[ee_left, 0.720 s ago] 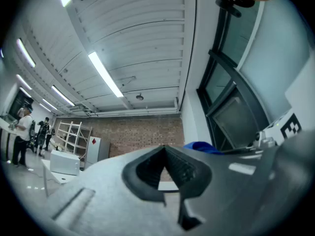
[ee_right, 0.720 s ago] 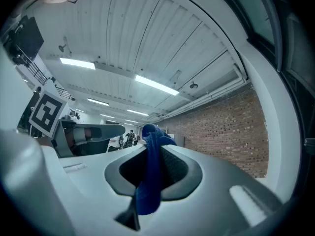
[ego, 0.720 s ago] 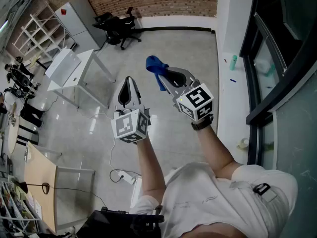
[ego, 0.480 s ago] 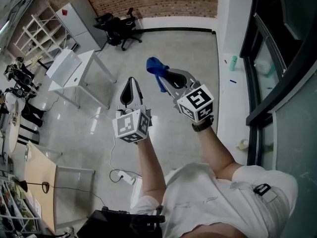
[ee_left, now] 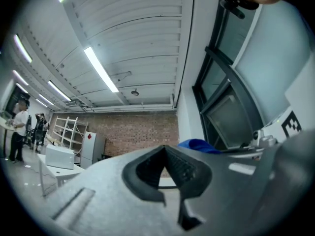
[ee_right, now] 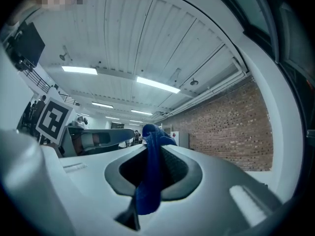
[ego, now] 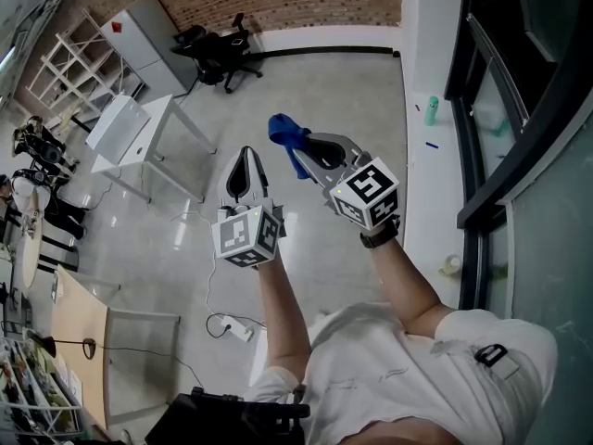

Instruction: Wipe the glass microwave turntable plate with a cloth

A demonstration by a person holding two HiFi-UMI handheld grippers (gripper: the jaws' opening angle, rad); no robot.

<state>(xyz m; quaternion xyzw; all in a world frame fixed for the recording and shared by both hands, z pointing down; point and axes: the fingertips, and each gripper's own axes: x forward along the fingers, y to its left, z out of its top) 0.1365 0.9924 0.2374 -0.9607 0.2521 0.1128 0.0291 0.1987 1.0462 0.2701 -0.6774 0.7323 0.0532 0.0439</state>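
No glass plate shows in any view, so I'd say the wiping isn't under way. The blue cloth (ego: 285, 133) is clamped in the right gripper (ego: 310, 153), probably carried ready to wipe. The left gripper (ego: 243, 158) is closed on nothing, and both are raised over the floor (ego: 352, 91).

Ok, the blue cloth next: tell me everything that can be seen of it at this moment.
The blue cloth looks like soft, deep-blue fabric, bunched and creased rather than spread out. The right gripper is shut on it. In the right gripper view, a narrow twisted length runs between the dark jaw pads, and a rounded wad pokes out past the tips. The cloth is held up in the air in front of the person, high above the floor, and touches nothing but that gripper.
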